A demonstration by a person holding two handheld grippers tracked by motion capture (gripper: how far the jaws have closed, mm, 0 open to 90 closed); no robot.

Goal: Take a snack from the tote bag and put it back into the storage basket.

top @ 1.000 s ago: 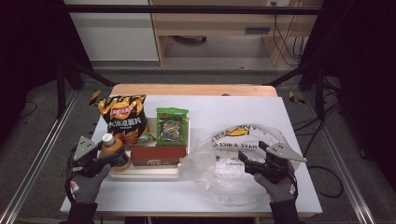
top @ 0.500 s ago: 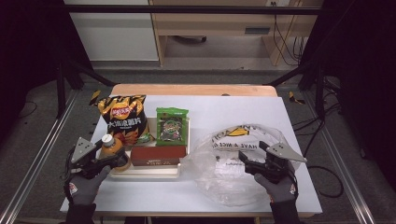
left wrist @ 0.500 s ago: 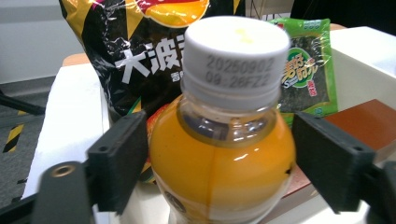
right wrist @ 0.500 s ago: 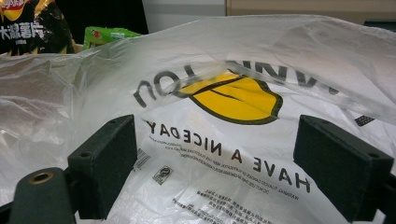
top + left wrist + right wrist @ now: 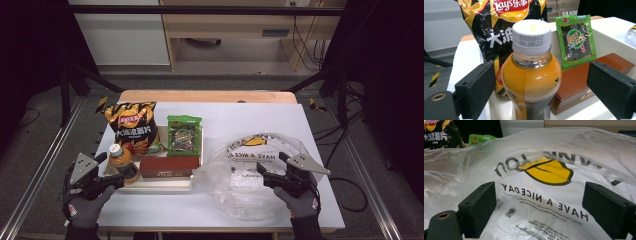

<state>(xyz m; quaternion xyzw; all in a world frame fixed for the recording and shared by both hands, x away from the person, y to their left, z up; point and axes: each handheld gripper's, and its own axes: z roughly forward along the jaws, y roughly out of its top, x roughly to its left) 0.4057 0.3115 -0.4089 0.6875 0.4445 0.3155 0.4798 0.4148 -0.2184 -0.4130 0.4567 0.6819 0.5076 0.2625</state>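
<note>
Left gripper has its jaws spread wide and they have just been opening, with the juice bottle standing between them and a clear gap showing on each side of it, so neither pad presses on it. One bottle, orange liquid, white cap printed "20250902" over "09:26FZ2". It stands at the left end of the shallow white tray, which sits toward the table's left edge. Behind it leans one black-and-yellow chip bag with the Lay's logo and large white Chinese characters, and one green snack packet with a round green-and-orange label, its writing too small to read. One reddish-brown box lies along the tray's front edge, just beside the bottle. Over at the right, the right gripper also shows its jaws well apart, pinching nothing, poised over the single clear plastic bag spread across the table's front right part. That bag carries a yellow printed shape and the words "HAVE A NICE DAY", seen upside down in the right gripper view, with fine print and a barcode below. Two gloved hands, one per gripper.
</note>
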